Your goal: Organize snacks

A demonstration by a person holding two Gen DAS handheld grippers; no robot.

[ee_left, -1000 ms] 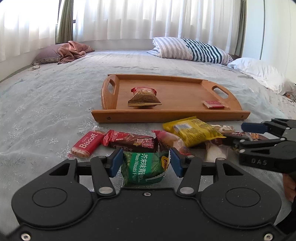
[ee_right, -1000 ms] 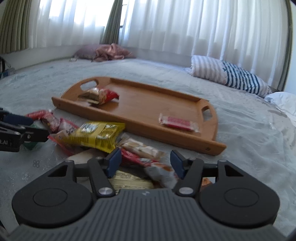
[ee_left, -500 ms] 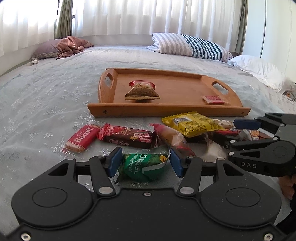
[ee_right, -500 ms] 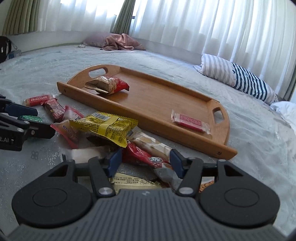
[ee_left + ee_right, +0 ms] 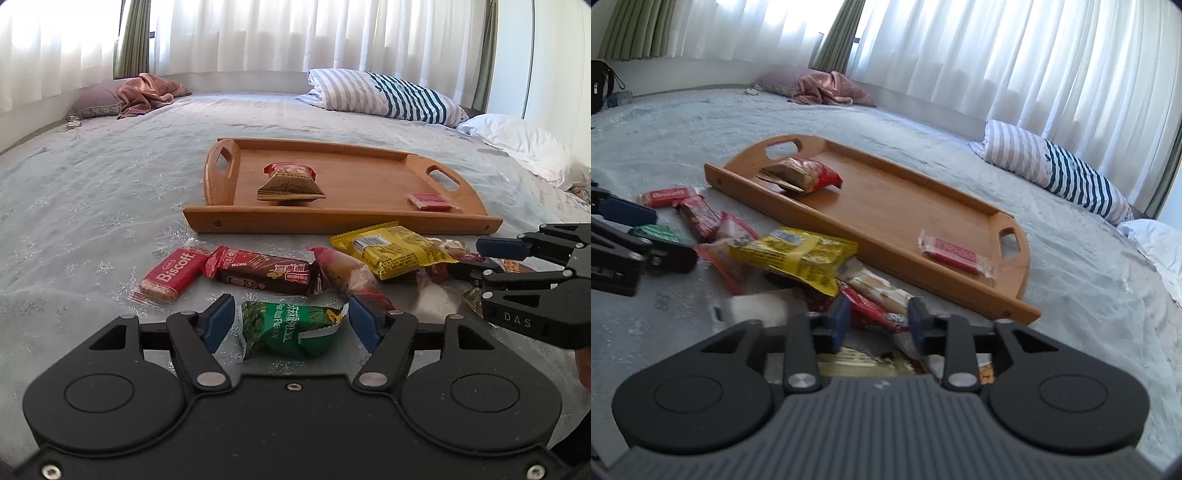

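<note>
A green pea snack packet [image 5: 291, 328] lies on the bedspread between the fingers of my left gripper [image 5: 291, 323]. Its jaws are opening and both pads stand clear of the packet. My right gripper [image 5: 879, 326] hovers low over the snack pile, its jaws closing with a red packet [image 5: 871, 312] between them; the pads do not visibly press on it. The wooden tray [image 5: 369, 181] beyond holds a brown-and-red bag [image 5: 290, 184] and a small red bar [image 5: 430, 201]. The right gripper [image 5: 480, 258] also shows at the right edge of the left wrist view.
Loose on the bed in front of the tray lie a Biscoff bar [image 5: 171, 273], a dark red chocolate bar [image 5: 266, 273], a yellow packet [image 5: 391, 251] and several more wrappers. A striped pillow [image 5: 388, 96], a white pillow [image 5: 524, 144] and a pink cloth [image 5: 147, 92] sit far back.
The left jaws have widened and let go of the green packet, which went from upright to lying on the bed. The right jaws have narrowed around the red packet.
</note>
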